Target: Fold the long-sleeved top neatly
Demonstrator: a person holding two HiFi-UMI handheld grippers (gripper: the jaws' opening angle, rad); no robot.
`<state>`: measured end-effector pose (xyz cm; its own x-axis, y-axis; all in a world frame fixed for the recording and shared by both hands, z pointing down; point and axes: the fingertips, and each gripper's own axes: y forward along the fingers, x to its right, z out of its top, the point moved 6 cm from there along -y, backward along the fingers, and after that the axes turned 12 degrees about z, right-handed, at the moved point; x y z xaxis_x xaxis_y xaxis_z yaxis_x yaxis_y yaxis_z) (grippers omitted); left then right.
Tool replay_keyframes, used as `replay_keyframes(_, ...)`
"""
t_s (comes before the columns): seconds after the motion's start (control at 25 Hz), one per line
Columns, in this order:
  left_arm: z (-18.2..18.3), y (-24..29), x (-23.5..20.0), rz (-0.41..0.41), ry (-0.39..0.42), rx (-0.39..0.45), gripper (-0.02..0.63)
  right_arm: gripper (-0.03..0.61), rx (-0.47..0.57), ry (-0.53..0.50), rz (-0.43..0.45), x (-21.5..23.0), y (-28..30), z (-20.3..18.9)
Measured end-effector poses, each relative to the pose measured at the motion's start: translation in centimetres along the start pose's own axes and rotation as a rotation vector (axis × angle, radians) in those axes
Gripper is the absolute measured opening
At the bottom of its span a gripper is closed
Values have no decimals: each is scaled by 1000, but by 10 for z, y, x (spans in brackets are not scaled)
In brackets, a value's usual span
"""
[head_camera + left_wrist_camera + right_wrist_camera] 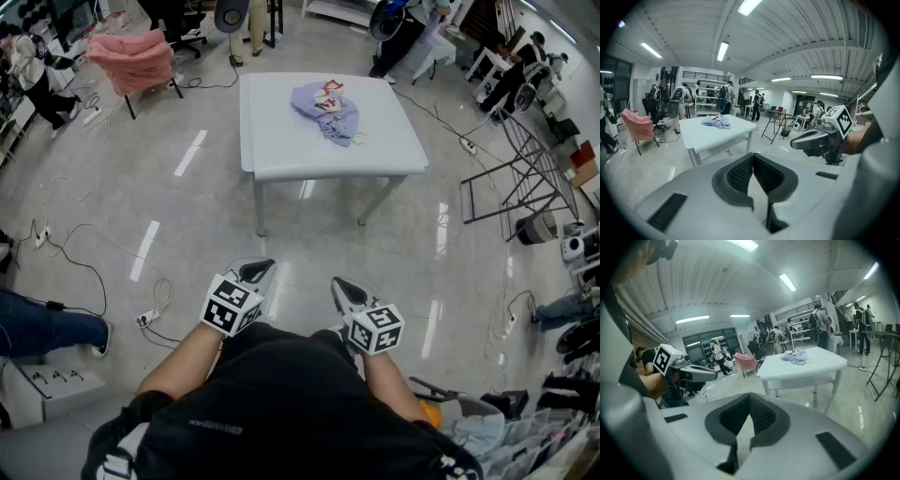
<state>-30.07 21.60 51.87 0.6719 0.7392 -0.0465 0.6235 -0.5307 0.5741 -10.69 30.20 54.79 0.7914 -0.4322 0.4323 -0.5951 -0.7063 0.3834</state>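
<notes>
A busy workshop with a glossy grey floor (187, 206) surrounds me. My left gripper (255, 273) and right gripper (347, 292) hang at my waist, jaws pressed together on nothing. The crumpled lilac long-sleeved top (328, 111) lies at twelve o'clock on the white square table (281, 155), well apart from me. I judge I should step up close, open both jaws, and spread the top flat before folding.

Soft cloth top (326, 109), glossy floor (169, 197)
</notes>
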Motion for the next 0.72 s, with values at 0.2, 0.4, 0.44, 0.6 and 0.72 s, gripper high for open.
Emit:
replay_keyframes(0.2,9,-3,-2,-10,-11,19,6,3,14,-10,0,-2,1,2)
replay_keyframes(0.4,10,-3,-2,-7,-11,28,6,3,9,-22,1,-4,1,2)
replay_keyframes(0.44,9,-3,-1,-7,-10,27,6,3,7,-24,0,-4,1,2)
replay_keyframes(0.6,7,-3,0,-3,-10,17,6,3,62,-18,6,-5,-3,7)
replay_keyframes(0.72,3,-3,-2,-1,-20,-10,6,5,75,-24,21,-9,-2,10)
